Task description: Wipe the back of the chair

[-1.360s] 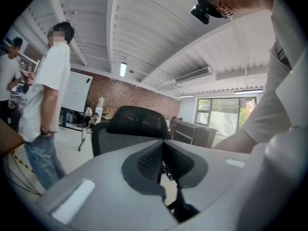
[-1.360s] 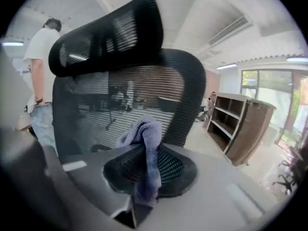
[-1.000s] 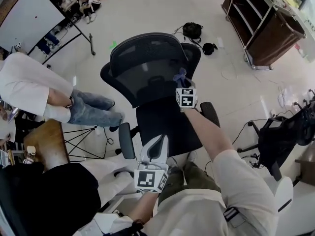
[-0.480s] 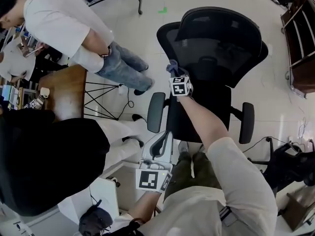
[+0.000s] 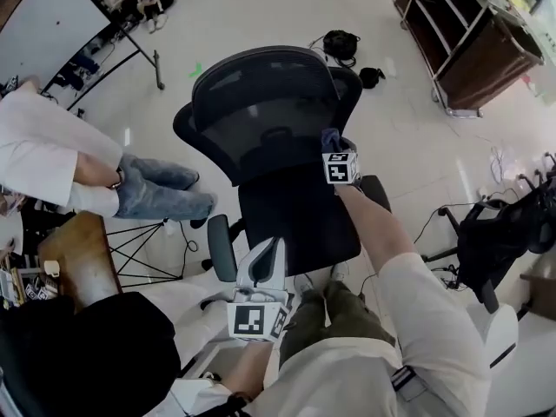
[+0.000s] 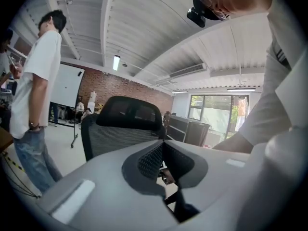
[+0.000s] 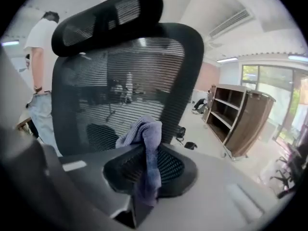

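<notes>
- Right gripper [image 7: 147, 163]: fingers clamped on bluish-purple cloth rag [image 7: 147, 141].
- Rag now at lower right of black mesh chair backrest [image 5: 261, 102]; 0.5 s ago at its left edge.
- Likely 1 wiping pass under way.
- Left gripper [image 6: 163, 159]: fingers together, empty.

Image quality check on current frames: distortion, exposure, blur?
Head view: fisheye bend, even light, chair sharp. Left gripper view: black circular vignette, window bright and washed out, near foreground soft. Right gripper view: same vignette, cloth fairly sharp, chair mesh dark against the bright room behind it.
</notes>
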A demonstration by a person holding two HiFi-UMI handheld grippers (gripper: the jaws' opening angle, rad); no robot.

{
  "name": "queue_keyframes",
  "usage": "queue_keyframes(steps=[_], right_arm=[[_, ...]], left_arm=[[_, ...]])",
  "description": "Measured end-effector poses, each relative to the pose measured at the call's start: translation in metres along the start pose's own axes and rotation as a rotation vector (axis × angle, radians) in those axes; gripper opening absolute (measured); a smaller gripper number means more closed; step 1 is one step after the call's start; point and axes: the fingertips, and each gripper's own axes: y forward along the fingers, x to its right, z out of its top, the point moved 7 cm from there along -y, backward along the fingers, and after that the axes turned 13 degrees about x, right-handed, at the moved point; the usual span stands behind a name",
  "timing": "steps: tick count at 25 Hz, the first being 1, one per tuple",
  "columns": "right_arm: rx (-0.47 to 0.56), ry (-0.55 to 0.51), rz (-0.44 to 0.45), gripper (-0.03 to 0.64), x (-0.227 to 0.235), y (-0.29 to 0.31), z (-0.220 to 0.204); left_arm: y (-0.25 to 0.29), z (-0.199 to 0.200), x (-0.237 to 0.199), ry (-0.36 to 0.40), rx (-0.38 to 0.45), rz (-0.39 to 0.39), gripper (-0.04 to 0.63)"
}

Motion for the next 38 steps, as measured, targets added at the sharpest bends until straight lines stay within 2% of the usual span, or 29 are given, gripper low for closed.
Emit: queue_keyframes(steps=[3,6,9,12,14,17,20,23,25,30,32,34,36,38], right_arm=[[-0.002,0.034,-0.030,0.048,0.055,0.001,-0.010],[0.033,0.093,0.013,0.048,0.036,0.011,-0.004],[0.049,0.114,0.177,0.048,-0.052,0.001,-0.011],[0.037,0.102,0.369,0.048,-0.166,0.003,-0.017],[0.008,0.085,0.450,0.048,-0.233,0.023,-0.027],[-0.049,0.046,0.508,0.048,-0.297,0.070,-0.052],[-0.069,0.029,0.511,0.048,-0.318,0.100,-0.065],[-0.061,0.028,0.472,0.048,-0.298,0.101,-0.066],[-0.070,0.038,0.406,0.048,-0.259,0.098,-0.069],[-0.175,0.102,0.107,0.048,-0.100,0.074,-0.092],[-0.212,0.112,-0.001,0.048,-0.040,0.061,-0.099],[-0.231,0.137,-0.075,0.048,0.001,0.051,-0.104],[-0.237,0.179,-0.107,0.048,0.019,0.045,-0.104],[-0.211,0.170,-0.069,0.048,0.020,0.042,-0.094]], left_arm=[[0.029,-0.026,0.027,-0.016,-0.029,-0.056,0.095],[0.051,-0.031,0.025,-0.027,-0.050,-0.074,0.095],[0.043,-0.024,0.012,-0.024,-0.053,-0.038,0.095],[0.029,-0.012,-0.013,-0.006,-0.044,0.042,0.095],[0.022,-0.009,-0.039,0.007,-0.045,0.106,0.095],[0.011,-0.026,-0.081,0.017,-0.062,0.202,0.095],[-0.013,-0.051,-0.109,0.020,-0.094,0.291,0.095],[-0.032,-0.064,-0.118,0.006,-0.115,0.323,0.095],[-0.024,-0.061,-0.114,-0.006,-0.110,0.296,0.095],[0.019,-0.039,-0.081,-0.019,-0.065,0.172,0.095],[0.033,-0.042,-0.065,-0.026,-0.062,0.120,0.095],[0.046,-0.053,-0.049,-0.035,-0.080,0.075,0.095],[0.059,-0.062,-0.032,-0.041,-0.102,0.046,0.095],[0.068,-0.067,-0.018,-0.042,-0.113,0.031,0.095]])
